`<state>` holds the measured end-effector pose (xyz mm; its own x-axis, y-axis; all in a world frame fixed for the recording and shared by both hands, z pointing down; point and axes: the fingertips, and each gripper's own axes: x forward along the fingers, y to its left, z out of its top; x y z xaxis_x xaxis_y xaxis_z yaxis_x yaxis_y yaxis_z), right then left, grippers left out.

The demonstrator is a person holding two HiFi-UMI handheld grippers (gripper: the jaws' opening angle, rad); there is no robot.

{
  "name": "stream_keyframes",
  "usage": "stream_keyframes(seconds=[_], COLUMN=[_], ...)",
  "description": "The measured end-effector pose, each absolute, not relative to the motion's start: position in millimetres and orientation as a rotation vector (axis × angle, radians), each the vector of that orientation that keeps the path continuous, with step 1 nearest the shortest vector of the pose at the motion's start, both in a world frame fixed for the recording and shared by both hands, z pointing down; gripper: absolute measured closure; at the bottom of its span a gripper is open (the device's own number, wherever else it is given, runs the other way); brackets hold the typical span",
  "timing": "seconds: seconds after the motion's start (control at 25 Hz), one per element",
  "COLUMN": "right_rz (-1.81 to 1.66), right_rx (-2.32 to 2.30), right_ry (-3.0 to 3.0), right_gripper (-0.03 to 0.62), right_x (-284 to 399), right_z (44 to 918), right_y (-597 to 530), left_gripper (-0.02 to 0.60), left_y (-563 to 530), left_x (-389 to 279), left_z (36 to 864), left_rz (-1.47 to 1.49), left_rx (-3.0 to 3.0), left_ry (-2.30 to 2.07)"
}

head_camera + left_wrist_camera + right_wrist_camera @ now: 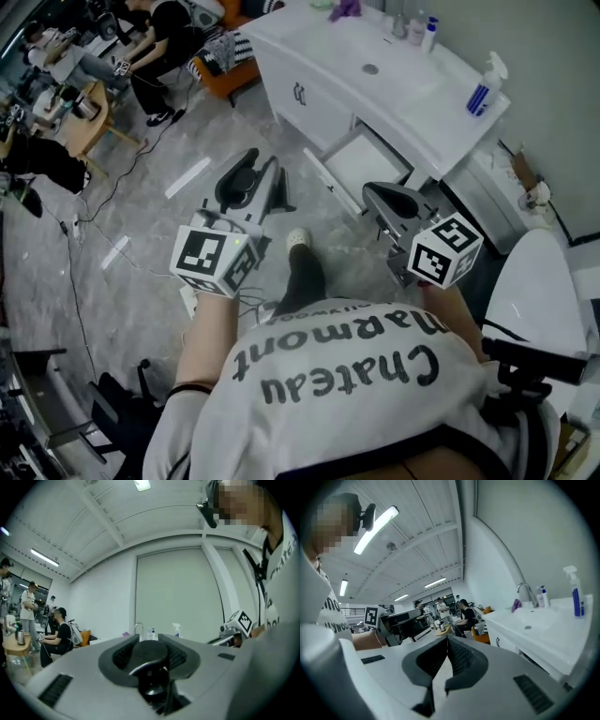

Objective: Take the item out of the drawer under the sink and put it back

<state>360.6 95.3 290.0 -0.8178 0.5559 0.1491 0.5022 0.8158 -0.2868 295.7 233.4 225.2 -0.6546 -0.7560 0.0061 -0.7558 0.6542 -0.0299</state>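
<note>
My grey plastic left gripper [246, 183] carries a black-and-white square-patterned cube [214, 258]; the rounded item [149, 654] it grips is black. White sink cabinet [309, 89], blue spray bottle [479, 96], grey marbled floor [150, 216].

We found the drawer [361, 164] pulled out below the sink [356, 52], with a spray bottle [486, 84] on the counter [441, 120] to its right.

Grey marbled floor [141, 211] w/ pale streaks, black cable [120, 178] trailing across it. White walls [103, 606], white ribbed ceiling [422, 522] w/ tube lights [376, 529]. Far left of rm: ppl [164, 37] seated by a small wooden table [89, 122], orange seat [225, 77] nr them.
</note>
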Motion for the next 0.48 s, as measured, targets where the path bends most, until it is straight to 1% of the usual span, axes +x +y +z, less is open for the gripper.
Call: stream_keyframes(seconds=[0.16, 0.28, 0.48], right_rz=[0.313, 0.233, 0.103], right_rx=[-0.978, -1.059, -1.088], right_ry=[-2.73, -2.683, -2.653], right_gripper=[0.582, 0.582, 0.582], right_x=[350.0, 340.0, 294.9], right_z=[274.8, 277.4, 284.7], right_y=[148.1, 175.8, 216.8], left_gripper=[0.454, 0.455, 0.454], left_y=[284.9, 307.2, 342.1], left_x=[299.0, 298.2, 272.3], left_z=[212.6, 219.5, 226.0], left_rz=[-0.071, -0.124, -0.085], left_rx=[-1.188, -1.157, -1.171], left_ry=[2.933, 2.989, 2.994])
